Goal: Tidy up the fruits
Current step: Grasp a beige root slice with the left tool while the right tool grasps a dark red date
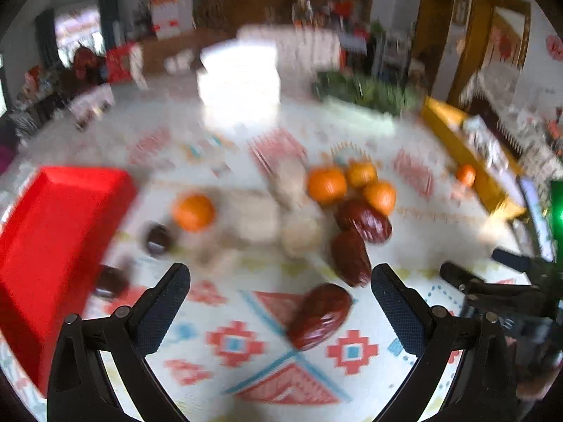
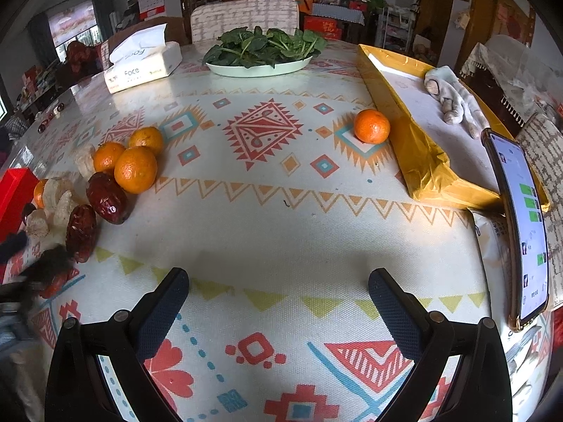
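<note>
Patterned tablecloth (image 2: 281, 211) holds oranges (image 2: 135, 170); left tool (image 1: 280, 283) and right tool (image 2: 278, 290) gape empty.

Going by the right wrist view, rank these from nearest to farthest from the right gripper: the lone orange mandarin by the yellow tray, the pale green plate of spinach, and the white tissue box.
From the right gripper:
1. Lone orange mandarin, ahead and right, against the yellow tray.
2. White tissue box, far left.
3. Pale green plate of spinach, far centre; close to the box in depth, so 2 and 3 are hard to separate.
</note>
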The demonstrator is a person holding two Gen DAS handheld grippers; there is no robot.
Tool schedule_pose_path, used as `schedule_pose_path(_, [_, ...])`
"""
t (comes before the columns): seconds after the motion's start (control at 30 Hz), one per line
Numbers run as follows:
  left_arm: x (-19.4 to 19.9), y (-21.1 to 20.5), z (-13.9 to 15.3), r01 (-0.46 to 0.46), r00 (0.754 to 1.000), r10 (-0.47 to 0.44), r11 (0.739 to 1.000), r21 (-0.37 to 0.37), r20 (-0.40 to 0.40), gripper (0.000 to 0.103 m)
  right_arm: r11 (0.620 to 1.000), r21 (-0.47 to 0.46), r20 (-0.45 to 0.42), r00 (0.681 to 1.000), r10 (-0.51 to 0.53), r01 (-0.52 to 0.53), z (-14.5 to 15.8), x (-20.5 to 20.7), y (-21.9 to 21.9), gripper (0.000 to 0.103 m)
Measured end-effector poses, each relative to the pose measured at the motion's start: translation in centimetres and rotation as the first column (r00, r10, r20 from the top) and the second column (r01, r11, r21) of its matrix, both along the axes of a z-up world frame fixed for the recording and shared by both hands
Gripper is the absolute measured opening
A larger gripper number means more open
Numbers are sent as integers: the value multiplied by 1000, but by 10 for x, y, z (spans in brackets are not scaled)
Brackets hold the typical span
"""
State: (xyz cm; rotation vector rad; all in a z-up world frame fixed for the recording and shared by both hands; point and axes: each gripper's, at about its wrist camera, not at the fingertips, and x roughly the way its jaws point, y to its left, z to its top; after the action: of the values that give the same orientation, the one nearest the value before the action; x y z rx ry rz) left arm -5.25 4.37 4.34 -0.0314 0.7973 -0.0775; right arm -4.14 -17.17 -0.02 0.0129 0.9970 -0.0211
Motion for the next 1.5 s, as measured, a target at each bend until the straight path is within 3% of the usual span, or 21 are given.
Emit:
schedule_pose_path(0.13, [-38, 37, 39, -47, 978, 42, 999, 20, 206, 103, 1000, -4, -3, 1000, 4, -4, 0, -1, 0, 103])
schedule_pose_path(0.23, [-54, 63, 55, -53, 960, 50, 999, 2, 275, 103, 1000, -5, -1, 1000, 5, -5, 0, -1, 0, 103])
schedule_pose_path(0.33, [-61, 94, 62, -108, 959, 112, 994, -29, 261, 103, 1000, 3, -6, 1000, 14, -14, 1, -1, -1, 103])
schedule_pose_path(0.4, [-65, 112, 63, -139, 954, 148, 989, -54, 260, 103, 999, 44, 16, 1000, 27, -27, 7, -9, 0, 91])
schedule_pose_path(0.5, [-69, 138, 60, -176, 946, 195, 980, -94, 258, 103, 988, 114, 74, 993, 96, -104, 23, -27, 18, 90])
schedule_pose_path(0.57, [-70, 150, 53, -175, 951, 201, 976, -126, 234, 95, 968, 160, 114, 978, 174, -191, 33, -38, 39, 90])
schedule_pose_path(0.63, [-67, 156, 46, -156, 964, 184, 976, -154, 190, 68, 935, 236, 125, 962, 241, -265, 37, -42, 59, 90])
schedule_pose_path(0.77, [-64, 151, 33, -110, 982, 132, 982, -156, 136, 63, 894, 336, 106, 955, 276, -295, 31, -33, 85, 81])
schedule_pose_path(0.97, [-56, 138, 26, -58, 991, 72, 990, -125, 115, 63, 910, 327, 43, 966, 256, -256, 13, -15, 117, 71])
schedule_pose_path(1.03, [-50, 130, 22, -34, 994, 45, 994, -108, 101, 63, 927, 276, 60, 967, 248, -255, 11, -14, 129, 69])
schedule_pose_path(1.1, [-45, 120, 19, -3, 996, 10, 996, -88, 90, 63, 934, 246, 62, 966, 253, -260, 9, -12, 137, 49])
schedule_pose_path(1.37, [-12, 68, 5, 184, 982, -183, 983, -20, 47, 63, 938, 199, 72, 959, 274, -283, 14, -27, 124, 44])
schedule_pose_path(1.5, [13, 48, -11, 238, 971, -238, 971, 7, -2, 60, 934, 224, 74, 961, 268, -278, 13, -32, 108, 44])
